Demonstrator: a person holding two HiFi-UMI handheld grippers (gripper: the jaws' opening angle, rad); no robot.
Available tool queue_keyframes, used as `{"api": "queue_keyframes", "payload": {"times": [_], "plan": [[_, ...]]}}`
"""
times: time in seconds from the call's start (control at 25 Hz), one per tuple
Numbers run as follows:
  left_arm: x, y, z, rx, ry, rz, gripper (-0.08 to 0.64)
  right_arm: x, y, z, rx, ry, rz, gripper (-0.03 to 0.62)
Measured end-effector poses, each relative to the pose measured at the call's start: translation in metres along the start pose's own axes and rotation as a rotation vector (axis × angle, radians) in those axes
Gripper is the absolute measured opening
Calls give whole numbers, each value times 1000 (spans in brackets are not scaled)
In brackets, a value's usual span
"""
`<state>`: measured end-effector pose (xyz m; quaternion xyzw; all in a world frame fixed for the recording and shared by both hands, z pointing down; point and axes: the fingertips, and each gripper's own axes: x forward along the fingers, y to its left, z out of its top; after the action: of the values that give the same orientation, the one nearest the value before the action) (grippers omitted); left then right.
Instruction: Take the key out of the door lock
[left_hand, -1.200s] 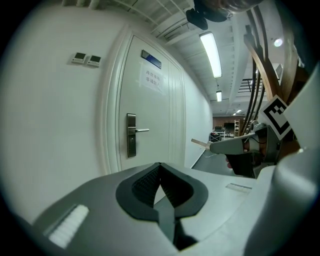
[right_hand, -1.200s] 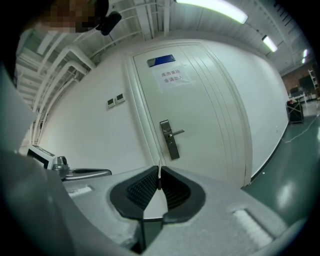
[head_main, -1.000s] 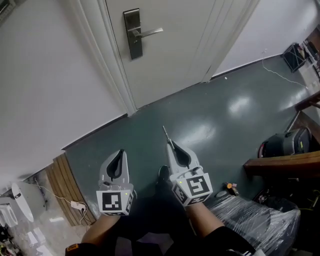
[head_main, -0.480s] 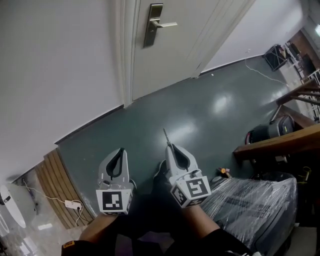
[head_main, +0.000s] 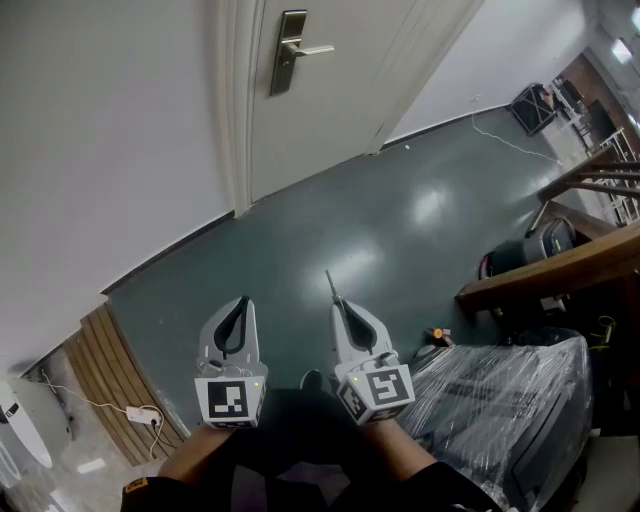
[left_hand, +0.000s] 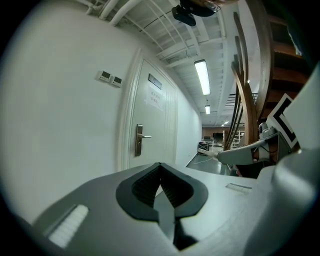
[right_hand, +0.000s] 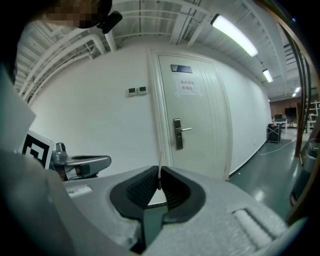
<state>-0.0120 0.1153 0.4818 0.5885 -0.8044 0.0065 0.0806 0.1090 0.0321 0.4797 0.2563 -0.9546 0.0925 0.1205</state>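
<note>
**Key clear of the lock, pinched in the right gripper**

The right gripper (head_main: 338, 303) is low in the head view, its jaws closed on the key (head_main: 329, 282), a thin metal sliver that juts forward past the jaw tips over the dark green floor (head_main: 400, 220). In the right gripper view the same sliver stands upright in the narrow slit between the ribbed pads (right_hand: 141, 186). It is too slim there to make out its shape.

The left gripper (head_main: 241, 300) sits just beside the right one, level with it and not touching. Its jaws meet at the tips with nothing between them.

The white door (head_main: 350, 110) is well apart from both grippers, at the top of the head view. Its metal lock plate (head_main: 288, 52) and lever handle (head_main: 314, 48) are mounted near the door's edge, beside the frame and the white wall (head_main: 100, 150). The keyhole is probably on the lower part of the plate, but it is too small to tell.

To the right, a plastic-wrapped bundle (head_main: 505, 400) lies near a wooden beam (head_main: 545, 275).
</note>
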Motion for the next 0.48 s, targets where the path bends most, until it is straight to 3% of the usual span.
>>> {"api": "queue_keyframes", "payload": {"times": [0.48], "plan": [[15, -64, 3, 23, 23, -77, 17, -39, -49, -1, 29, -31, -81, 15]]}}
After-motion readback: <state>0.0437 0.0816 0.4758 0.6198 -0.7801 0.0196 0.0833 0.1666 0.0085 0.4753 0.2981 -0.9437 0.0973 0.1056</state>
